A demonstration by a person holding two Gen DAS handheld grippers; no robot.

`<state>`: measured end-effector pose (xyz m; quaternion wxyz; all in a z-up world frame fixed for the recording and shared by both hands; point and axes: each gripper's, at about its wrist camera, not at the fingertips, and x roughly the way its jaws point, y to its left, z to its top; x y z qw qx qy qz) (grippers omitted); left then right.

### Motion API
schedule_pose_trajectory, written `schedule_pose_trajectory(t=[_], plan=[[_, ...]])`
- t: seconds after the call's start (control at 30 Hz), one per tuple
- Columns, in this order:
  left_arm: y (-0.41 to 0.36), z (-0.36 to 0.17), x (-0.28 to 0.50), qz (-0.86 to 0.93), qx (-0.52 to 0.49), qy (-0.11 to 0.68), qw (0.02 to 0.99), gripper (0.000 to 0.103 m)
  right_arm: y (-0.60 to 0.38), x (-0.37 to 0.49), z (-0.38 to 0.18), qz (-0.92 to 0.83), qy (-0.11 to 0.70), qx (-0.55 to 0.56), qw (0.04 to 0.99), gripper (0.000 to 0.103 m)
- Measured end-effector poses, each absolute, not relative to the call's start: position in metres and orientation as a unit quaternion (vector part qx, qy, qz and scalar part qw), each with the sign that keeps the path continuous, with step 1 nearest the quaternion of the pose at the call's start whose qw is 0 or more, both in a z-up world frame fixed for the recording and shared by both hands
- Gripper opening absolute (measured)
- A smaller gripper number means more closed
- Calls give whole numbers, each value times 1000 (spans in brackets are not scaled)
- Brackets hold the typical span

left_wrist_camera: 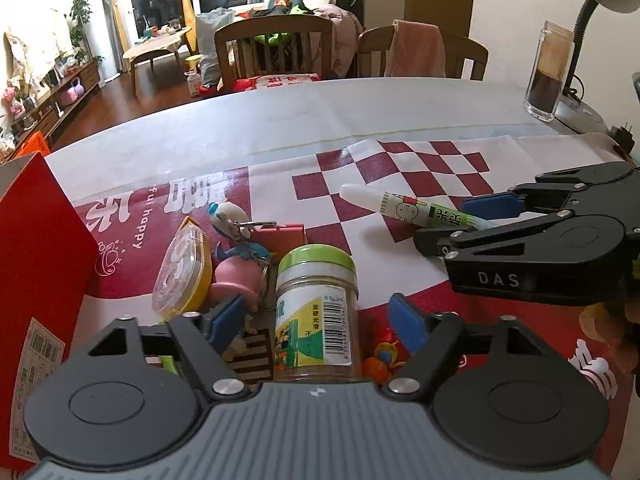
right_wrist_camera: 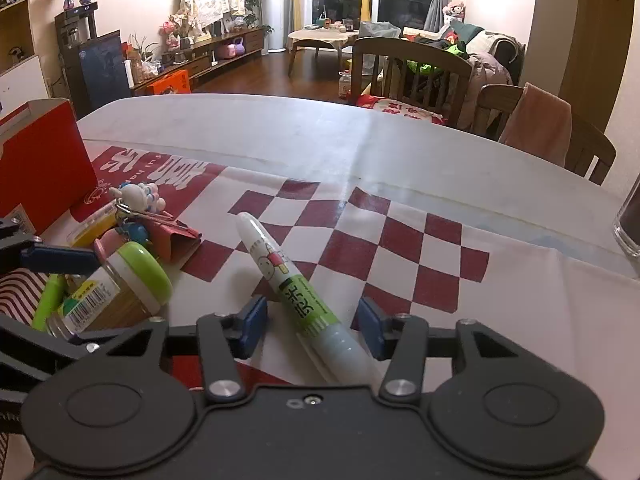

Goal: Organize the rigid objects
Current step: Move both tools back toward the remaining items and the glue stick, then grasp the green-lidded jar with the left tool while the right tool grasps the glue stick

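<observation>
While both claws gape unclenched, left claw [left_wrist_camera: 316,322] flanks cylindrical glass jar [left_wrist_camera: 316,316], right claw [right_wrist_camera: 312,326] flanks smooth plastic glue tube [right_wrist_camera: 296,292].

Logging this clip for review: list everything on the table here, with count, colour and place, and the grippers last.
jar: 1, clear with green lid, between the left gripper's pads, not visibly pressed.
glue tube: 1, white and green, lying on the checked cloth between the right gripper's pads.
red box: 1, red, left table edge.
yellow case: 1, yellow with clear lid, left of the jar.
toy keychains: a small pile, pink, blue, white, behind the jar.
glass bottle: 1, clear with dark contents, far right.
cloth: 1, red and white, covering the table.
left gripper: black, blue pads, open.
right gripper: black, blue pads, open.
</observation>
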<state>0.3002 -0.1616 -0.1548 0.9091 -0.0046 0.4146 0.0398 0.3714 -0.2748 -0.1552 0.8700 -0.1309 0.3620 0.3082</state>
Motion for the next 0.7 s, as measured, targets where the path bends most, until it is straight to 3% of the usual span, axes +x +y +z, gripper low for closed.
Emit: schedule_pose_trajectory(t=[0.13,0.2,0.37,0.7], plan=[[-163,-154,299,48,0,416,908,52,-273,367,-154,310,352,-143,872,35],[-162,-154,298,45,-1,418,907,43,-272,365,-153,311,350,-145,872,24],[-163,-153,297,48,4,424,904,42,-270,356,-149,307,349,-153,872,17],[-153,-142,285,43,-20,427,903,42,-279,335,-130,278,369,-97,882,17]])
